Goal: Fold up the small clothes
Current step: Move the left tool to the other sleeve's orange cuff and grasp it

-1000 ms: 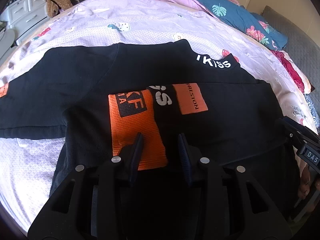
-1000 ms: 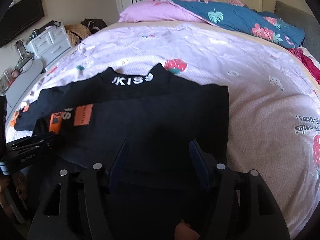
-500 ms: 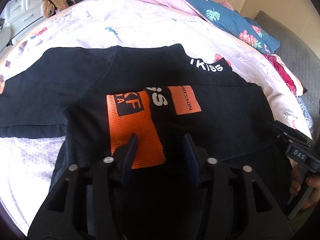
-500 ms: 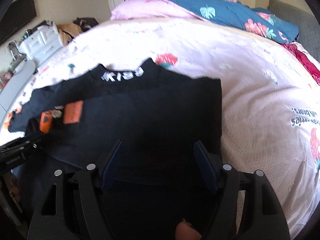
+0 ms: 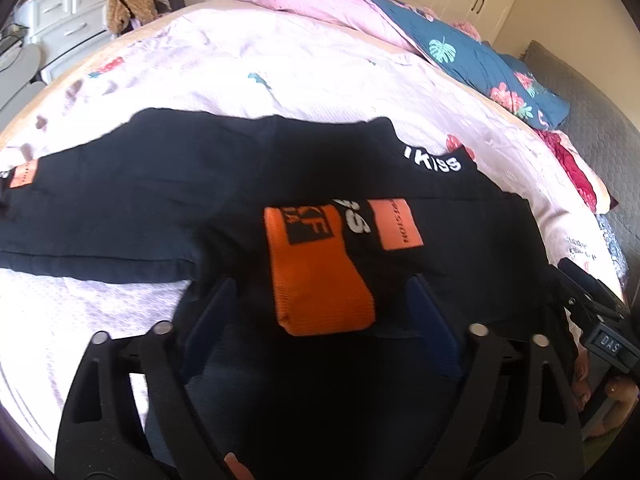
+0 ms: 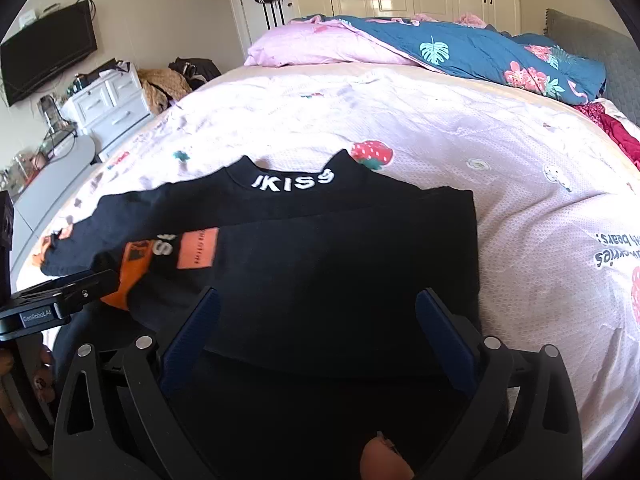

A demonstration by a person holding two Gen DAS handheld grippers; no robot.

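Observation:
A black top (image 5: 120,208) with white lettering on its collar (image 5: 434,162) lies flat on the bed. One sleeve is folded across the body, and its orange cuff (image 5: 316,280) lies between the tips of my left gripper (image 5: 322,280). The other sleeve stretches out to the left. My left gripper's jaws are opening, and its pads press on nothing. My right gripper (image 6: 318,292) hovers over the folded right part of the top (image 6: 340,264); its jaws are opening too, with only flat cloth beneath them. Each gripper shows at the edge of the other's view: the right gripper (image 5: 600,320), the left gripper (image 6: 52,304).
The pink printed bedsheet (image 6: 440,128) runs all around the top. A pink pillow (image 6: 320,46) and a blue floral quilt (image 6: 500,56) lie at the head. A white drawer unit (image 6: 104,100) and a wall TV (image 6: 48,52) stand left of the bed.
Both grippers' jaws have spread from narrow to wide. Both have drawn back and risen slightly from the top, which still lies flat with its sleeve folded over.

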